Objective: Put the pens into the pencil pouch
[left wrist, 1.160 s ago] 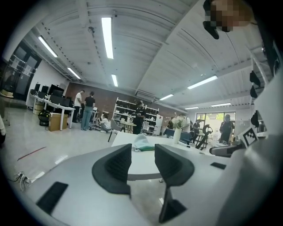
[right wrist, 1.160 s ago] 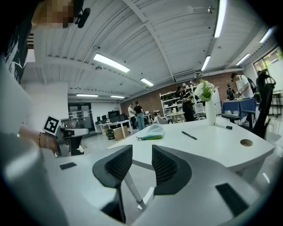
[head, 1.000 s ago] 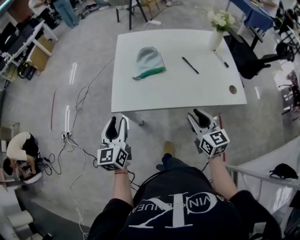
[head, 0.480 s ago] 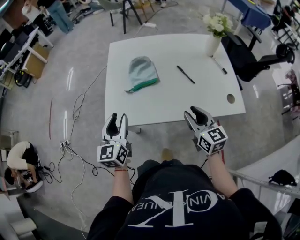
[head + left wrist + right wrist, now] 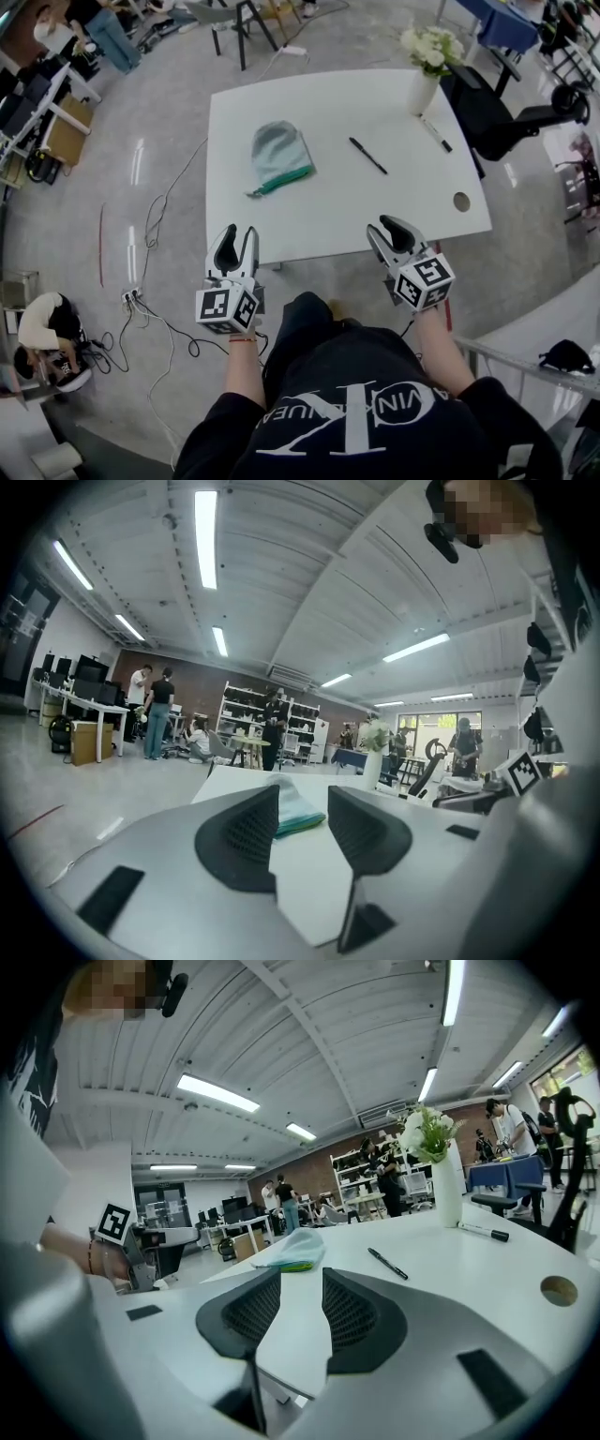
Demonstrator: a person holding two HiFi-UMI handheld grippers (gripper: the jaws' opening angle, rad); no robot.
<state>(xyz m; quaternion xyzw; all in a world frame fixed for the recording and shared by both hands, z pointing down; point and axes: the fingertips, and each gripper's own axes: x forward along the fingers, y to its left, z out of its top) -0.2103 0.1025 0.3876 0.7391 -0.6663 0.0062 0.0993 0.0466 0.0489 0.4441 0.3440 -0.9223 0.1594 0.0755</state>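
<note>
Pens: the black pen (image 5: pixel 367 156) lies mid-way across the white table (image 5: pixel 328 220), just right of the pencil pouch (image 5: pixel 279 157). The second pen (image 5: pixel 437 134), marker-type, lies farther right, beside the flower vase (image 5: pixel 424 89). Pouch lies flat with its green zip edge toward the near side; cannot tell if the zip is open. Neither pen is in it, so the task looks unstarted. Step in hand, judged: the approach to the table. To do it well, send the right gripper (image 5: pixel 391 228) to the black pen first, as the nearer one. Set the jaws across the barrel, not along it, and pinch near the middle so it doesn't tip. The left gripper (image 5: pixel 236 239) should go to the pouch mouth to pin it or hold it open, since soft fabric will likely slide on the smooth top. Mind the vase when reaching for the second pen. Left gripper: jaws wide apart, nothing between them, touching nothing, at the near table edge. Right gripper: jaws parted, also empty, at the near edge, well apart from both pens.
</note>
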